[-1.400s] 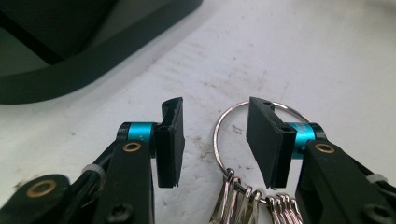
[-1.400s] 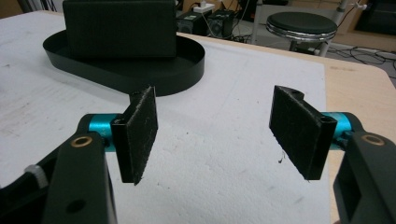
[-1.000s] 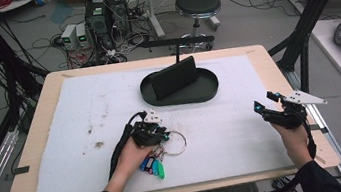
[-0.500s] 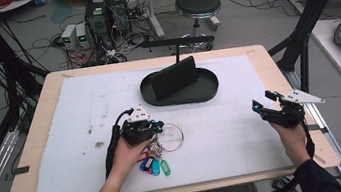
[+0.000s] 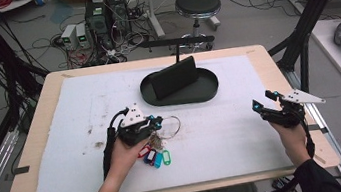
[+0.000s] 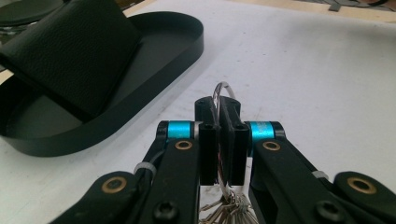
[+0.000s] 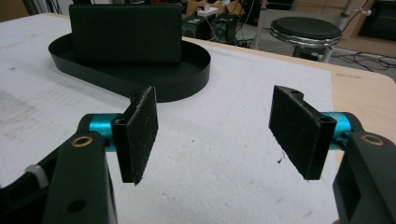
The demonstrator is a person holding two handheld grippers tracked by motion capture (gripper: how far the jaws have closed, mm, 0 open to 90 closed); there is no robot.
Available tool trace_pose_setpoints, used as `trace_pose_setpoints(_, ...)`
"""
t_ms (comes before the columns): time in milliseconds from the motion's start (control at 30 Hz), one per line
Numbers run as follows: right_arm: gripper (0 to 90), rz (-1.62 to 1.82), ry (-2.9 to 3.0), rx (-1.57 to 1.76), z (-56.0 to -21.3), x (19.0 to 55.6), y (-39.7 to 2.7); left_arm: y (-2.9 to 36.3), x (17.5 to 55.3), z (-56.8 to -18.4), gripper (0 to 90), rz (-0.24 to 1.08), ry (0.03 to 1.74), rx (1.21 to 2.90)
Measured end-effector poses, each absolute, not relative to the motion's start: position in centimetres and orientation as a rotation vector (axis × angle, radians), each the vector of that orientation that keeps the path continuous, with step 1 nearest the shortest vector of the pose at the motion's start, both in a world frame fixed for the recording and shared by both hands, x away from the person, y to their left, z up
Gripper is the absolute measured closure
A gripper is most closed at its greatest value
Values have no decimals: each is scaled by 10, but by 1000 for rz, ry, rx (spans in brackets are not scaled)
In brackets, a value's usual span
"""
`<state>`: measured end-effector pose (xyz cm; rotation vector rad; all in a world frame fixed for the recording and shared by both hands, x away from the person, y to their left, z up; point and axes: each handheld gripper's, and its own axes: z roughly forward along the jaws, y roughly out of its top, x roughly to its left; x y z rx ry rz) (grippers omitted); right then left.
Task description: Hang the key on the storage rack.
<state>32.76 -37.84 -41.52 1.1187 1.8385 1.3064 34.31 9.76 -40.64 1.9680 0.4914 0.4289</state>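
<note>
High view: the left gripper point(image 5: 155, 124), left of centre, is clamped on the key ring point(image 5: 168, 125), its keys and coloured tags point(image 5: 156, 157) hanging below toward the white mat point(image 5: 224, 134). The black oval tray point(image 5: 208, 89) sits above it. The right gripper point(image 5: 264, 103) waits with its jaws apart and nothing between them.

Left gripper view: the pads pinch the wire ring at centre, so lift steadily and carry without swinging.

Right gripper view: nothing lies between the spread pads point(image 7: 140, 130); best kept clear.
</note>
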Motion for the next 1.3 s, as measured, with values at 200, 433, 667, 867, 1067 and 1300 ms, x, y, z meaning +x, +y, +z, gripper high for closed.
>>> trace_pose_setpoints(200,333,1305,1841,1116,-415,328,-378,98,342,-407,861,403,475,1955)
trace_pose_setpoints(433,333,1309,1841,1122,-415,328,-378,98,343,-409,855,359,472,1955)
trace_pose_setpoints(667,333,1310,1844,1117,-415,328,-378,96,346,-413,825,319,479,1985)
trace_pose_setpoints(867,333,1308,1845,1115,-415,328,-378,94,347,-415,838,310,466,2019)
trace_pose_setpoints(1067,333,1307,1848,1123,-416,329,-378,95,347,-416,859,303,467,2021)
trace_pose_setpoints(1300,332,1307,1856,1125,-416,329,-378,96,347,-415,863,297,474,2006)
